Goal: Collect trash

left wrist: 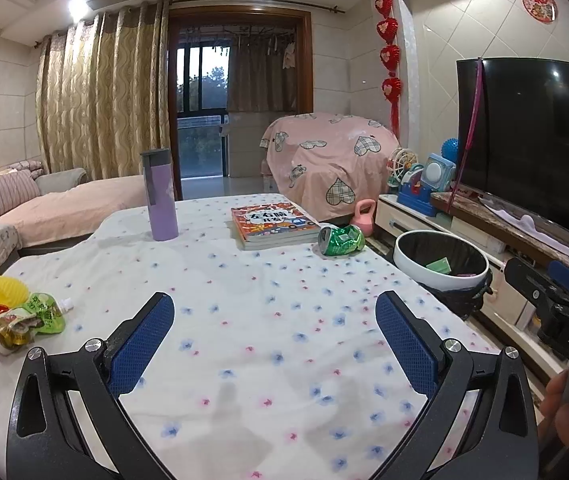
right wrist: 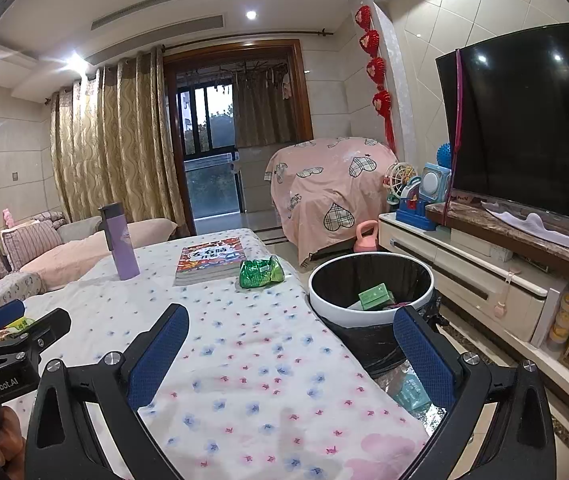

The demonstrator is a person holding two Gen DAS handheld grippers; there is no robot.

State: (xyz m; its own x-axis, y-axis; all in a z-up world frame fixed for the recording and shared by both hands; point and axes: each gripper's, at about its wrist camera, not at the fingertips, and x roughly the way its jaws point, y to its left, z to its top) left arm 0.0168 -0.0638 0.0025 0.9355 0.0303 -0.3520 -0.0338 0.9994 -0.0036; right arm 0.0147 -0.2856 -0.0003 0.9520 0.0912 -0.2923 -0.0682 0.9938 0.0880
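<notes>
The left tool (left wrist: 274, 340) hangs low over the near part of the desk (left wrist: 244, 280), its blue-padded fingers (left wrist: 140, 344) spread wide with nothing between them. The right tool (right wrist: 290, 356) sits over the desk's right edge, likewise spread wide and holding nothing, one finger above the flowered cloth and the other above the floor just beside the trash bin (right wrist: 328, 300).

A crushed green can (left wrist: 341, 240) lies on its side at the desk's right edge toward the far end, just beside a stack of books (left wrist: 272, 226). A purple bottle (left wrist: 160, 196) stands upright near the far left corner. At the near left edge sits a heap of wrappers (left wrist: 24, 320) and a yellow cup (left wrist: 4, 289). The bin stands on the floor against the desk's right edge, a green box (right wrist: 374, 296) inside it.
</notes>
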